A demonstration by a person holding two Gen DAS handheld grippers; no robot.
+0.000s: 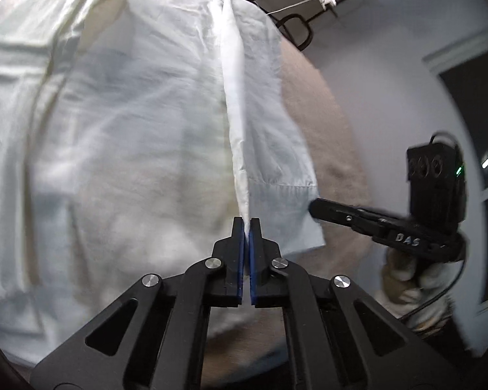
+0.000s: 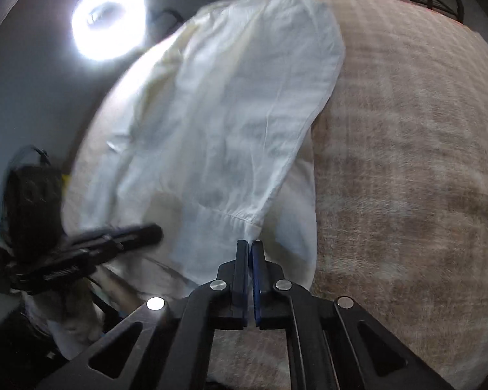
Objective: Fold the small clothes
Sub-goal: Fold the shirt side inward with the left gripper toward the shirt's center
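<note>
Pinching a raised fold of the thin white cotton garment [image 1: 140, 123], the left tongs [image 1: 247, 224] are pressed together on the cloth, with blue pads against it. The garment lies spread on a beige woven table covering [image 2: 406, 162], which fills the right wrist view from 12 to 5 o'clock. The right tongs [image 2: 250, 245] are also clamped on the garment, at its stitched hem edge. In the left wrist view the right tongs [image 1: 318, 208] reach in from 4 o'clock, carried by a gloved hand [image 1: 410, 289]. A bright round lamp [image 2: 109, 19] shines at 11 o'clock.
</note>
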